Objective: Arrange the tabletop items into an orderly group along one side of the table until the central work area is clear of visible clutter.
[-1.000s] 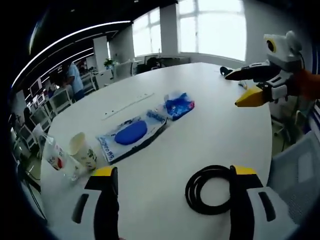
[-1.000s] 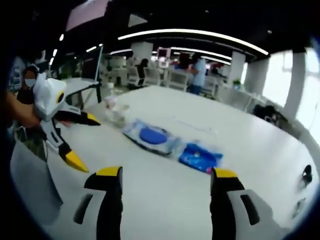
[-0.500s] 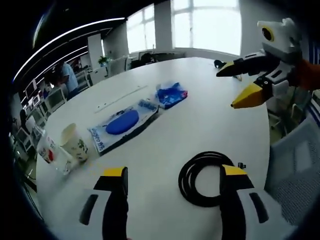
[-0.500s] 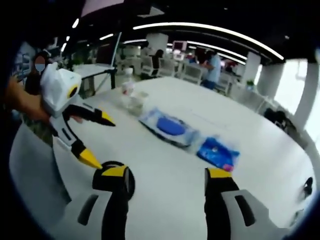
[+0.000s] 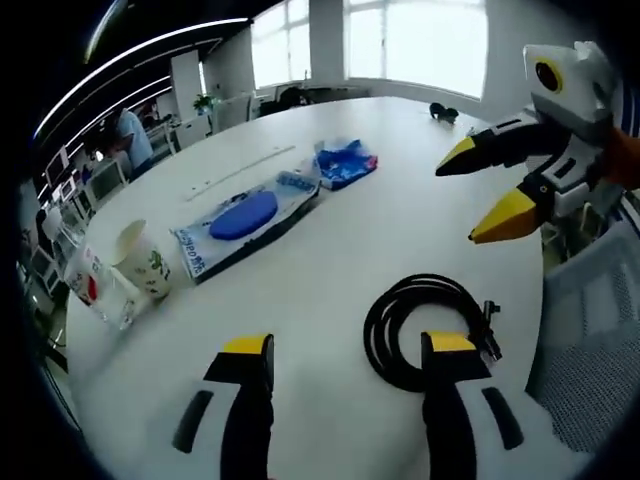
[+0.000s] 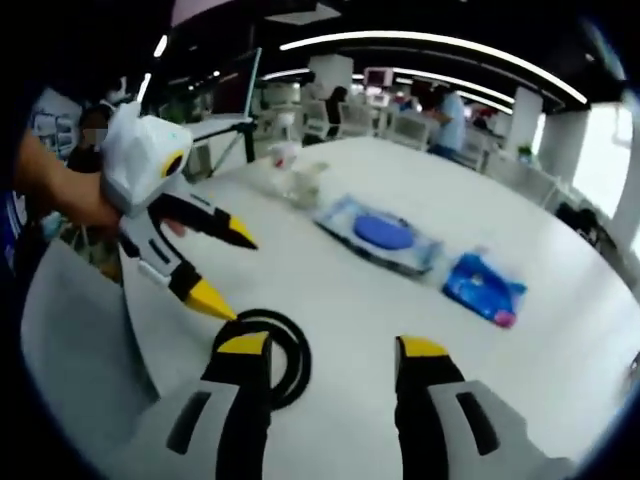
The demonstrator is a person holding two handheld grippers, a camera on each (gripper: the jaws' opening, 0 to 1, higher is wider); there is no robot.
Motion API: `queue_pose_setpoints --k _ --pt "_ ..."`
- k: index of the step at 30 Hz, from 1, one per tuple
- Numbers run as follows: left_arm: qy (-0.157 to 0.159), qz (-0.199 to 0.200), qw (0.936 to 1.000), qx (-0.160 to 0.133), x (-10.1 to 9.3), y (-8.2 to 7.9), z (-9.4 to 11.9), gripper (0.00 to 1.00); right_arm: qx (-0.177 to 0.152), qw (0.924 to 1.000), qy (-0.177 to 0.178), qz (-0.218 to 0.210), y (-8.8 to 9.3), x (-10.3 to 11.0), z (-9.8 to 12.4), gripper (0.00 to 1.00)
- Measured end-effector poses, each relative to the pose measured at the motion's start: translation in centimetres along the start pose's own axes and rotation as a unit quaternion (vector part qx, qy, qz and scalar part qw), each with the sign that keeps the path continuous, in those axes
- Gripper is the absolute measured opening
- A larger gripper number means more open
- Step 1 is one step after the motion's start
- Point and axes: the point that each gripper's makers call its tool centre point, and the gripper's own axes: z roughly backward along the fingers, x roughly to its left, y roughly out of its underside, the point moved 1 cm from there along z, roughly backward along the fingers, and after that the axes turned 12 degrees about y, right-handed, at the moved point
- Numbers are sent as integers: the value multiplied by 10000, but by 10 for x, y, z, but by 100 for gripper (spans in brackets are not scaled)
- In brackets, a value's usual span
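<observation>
So, black cable coil [image 5: 425, 328] sits lower centre, right at left hand-held gripper [image 5: 348, 352] tips, jaws spread, empty. Right hand-held gripper [image 5: 486, 184] upper right, also gaping, farther off. Left looks nearer for grab.

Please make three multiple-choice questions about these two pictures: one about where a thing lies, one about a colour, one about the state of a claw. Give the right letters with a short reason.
1. Where does the coiled black cable lie?
A. on the white table, just ahead of the left claw
B. inside the paper cup
C. on a chair

2. What colour is the small crumpled packet?
A. red
B. blue
C. green

3. How does the right claw stand?
A. shut on the cable
B. shut on the cup
C. open, holding nothing

Answers: 1 A, the coil rests on the table near the left claw's tips. 2 B, it is blue in both views. 3 C, bare table shows between its tips.
</observation>
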Motion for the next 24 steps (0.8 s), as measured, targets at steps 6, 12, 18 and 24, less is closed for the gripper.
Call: queue_pose_setpoints --k 6,12,18,24 --pt "130 254 9996 27 -9 8 -10 50 298 9991 -300 37 17 20 -14 34" --pt "213 388 9990 118 -18 15 -23 42 692 9962 -524 43 35 34 -23 32" --pt "272 446 9984 235 -18 18 -28 32 938 9941 -515 187 49 38 -31 28" --pt "245 459 9982 313 -18 25 -32 28 1155 9909 -602 334 60 43 -38 27"
